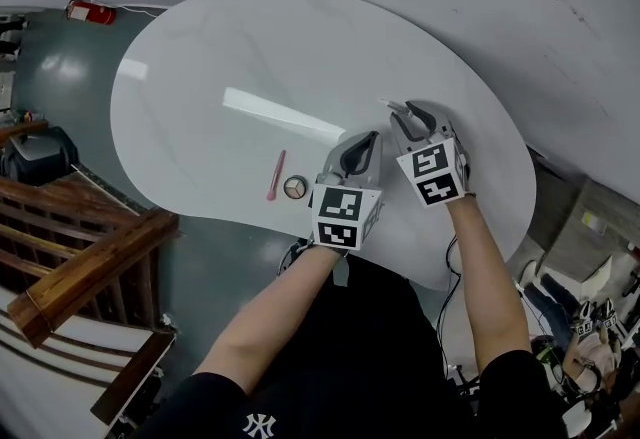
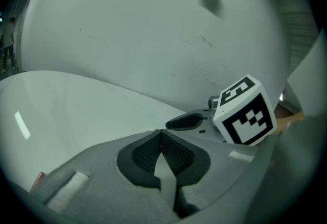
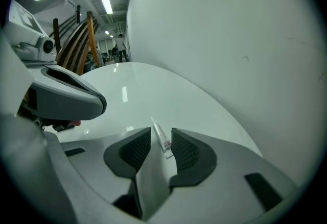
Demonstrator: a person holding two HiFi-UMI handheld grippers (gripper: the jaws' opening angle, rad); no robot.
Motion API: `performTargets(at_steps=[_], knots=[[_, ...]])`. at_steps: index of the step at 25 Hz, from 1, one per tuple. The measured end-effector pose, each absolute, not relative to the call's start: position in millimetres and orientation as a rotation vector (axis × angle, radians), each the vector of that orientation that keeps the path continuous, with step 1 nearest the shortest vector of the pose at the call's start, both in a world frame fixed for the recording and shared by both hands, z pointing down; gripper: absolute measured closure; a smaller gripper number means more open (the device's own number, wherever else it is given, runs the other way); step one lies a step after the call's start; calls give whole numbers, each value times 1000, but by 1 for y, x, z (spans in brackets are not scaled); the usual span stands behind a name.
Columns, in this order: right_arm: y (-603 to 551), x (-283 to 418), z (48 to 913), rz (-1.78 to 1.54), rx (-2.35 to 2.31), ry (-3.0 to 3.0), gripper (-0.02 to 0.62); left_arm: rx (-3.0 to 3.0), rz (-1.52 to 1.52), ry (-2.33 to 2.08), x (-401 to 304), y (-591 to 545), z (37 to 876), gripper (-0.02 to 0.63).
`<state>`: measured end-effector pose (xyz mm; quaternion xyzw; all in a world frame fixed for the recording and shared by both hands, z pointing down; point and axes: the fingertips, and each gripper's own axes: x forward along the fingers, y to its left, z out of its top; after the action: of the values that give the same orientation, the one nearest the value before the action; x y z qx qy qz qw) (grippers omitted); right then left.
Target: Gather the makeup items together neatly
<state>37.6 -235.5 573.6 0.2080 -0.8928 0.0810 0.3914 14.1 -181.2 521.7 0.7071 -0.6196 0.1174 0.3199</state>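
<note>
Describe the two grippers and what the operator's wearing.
Left gripper and right gripper match: light grey moulded shells, dark ribbed pads, each with a white cube bearing black square markers. Operator wears a black short-sleeved top with a small white logo.

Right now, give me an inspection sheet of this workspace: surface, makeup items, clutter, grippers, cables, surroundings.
Surface: white oval table, bare apart from three small items.
Job's things: pink stick beside a small round case; small white tube lies apart from them, further right.
Clutter: nothing seen.
Grippers: left gripper shut, empty; right gripper open, the tube lying between its jaws, not gripped.
Cables: thin dark cable below the table edge, beside the person.
Surroundings: red extinguisher, wooden railing, grey floor.
</note>
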Motion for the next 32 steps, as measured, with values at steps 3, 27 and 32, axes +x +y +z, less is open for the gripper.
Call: performTargets(at_steps=[3, 27, 32], knots=[[-238, 36, 580, 198, 494, -2251, 459, 1848, 310, -1632, 12, -181, 524, 597], [-226, 44, 571, 531, 602, -2269, 518, 1882, 317, -1630, 13, -172, 512, 597], [-214, 53, 556, 656, 699, -2282, 518, 1916, 311, -1615, 17, -164, 503, 597]])
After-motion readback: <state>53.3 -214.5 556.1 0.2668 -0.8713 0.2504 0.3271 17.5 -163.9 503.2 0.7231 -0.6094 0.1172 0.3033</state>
